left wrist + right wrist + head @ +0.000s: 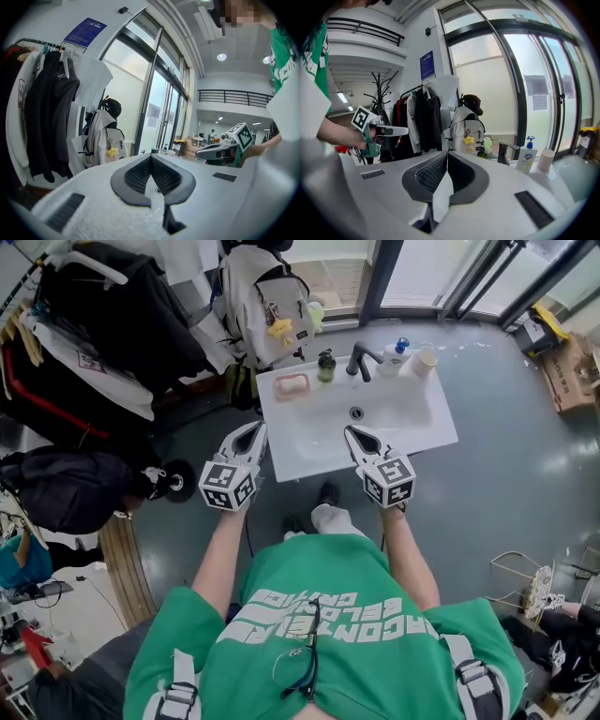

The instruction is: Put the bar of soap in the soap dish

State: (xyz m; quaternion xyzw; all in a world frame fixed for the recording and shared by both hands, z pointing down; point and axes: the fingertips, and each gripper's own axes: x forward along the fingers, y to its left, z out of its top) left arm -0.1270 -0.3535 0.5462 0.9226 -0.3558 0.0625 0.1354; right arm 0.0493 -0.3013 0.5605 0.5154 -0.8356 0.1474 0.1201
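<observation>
Left gripper point(254, 431): jaws pressed together, tips meeting, nothing between them; held over the near left edge of the sink.
Right gripper point(352, 434): jaws pressed together too, nothing pinched; over the near right part of the sink, about level with the left one.
Sink point(309, 442): white rectangular basin, drain point(356, 413) near its middle, both grippers pointing toward it.
Bar of soap point(292, 384): pale pinkish, lying in the soap dish, well apart from both grippers.
Soap dish point(277, 391): pink, on the far left corner of the sink.
Green bottle point(326, 365): upright on the back edge, between dish and faucet.
Faucet point(362, 360): dark, back centre, spout over the basin.
Pump bottle point(397, 353): white with blue top, just right of the faucet.
Cup point(422, 362): pale, beside the pump bottle at the far right corner.
Backpack point(267, 301): light grey, yellow star charm on it, hanging behind the sink.
Clothes rack point(103, 310): dark coats and white garments, left of the backpack.
Person: green shirt with white lettering, bare forearms, glasses hung at the collar.
Floor point(506, 456): grey.
</observation>
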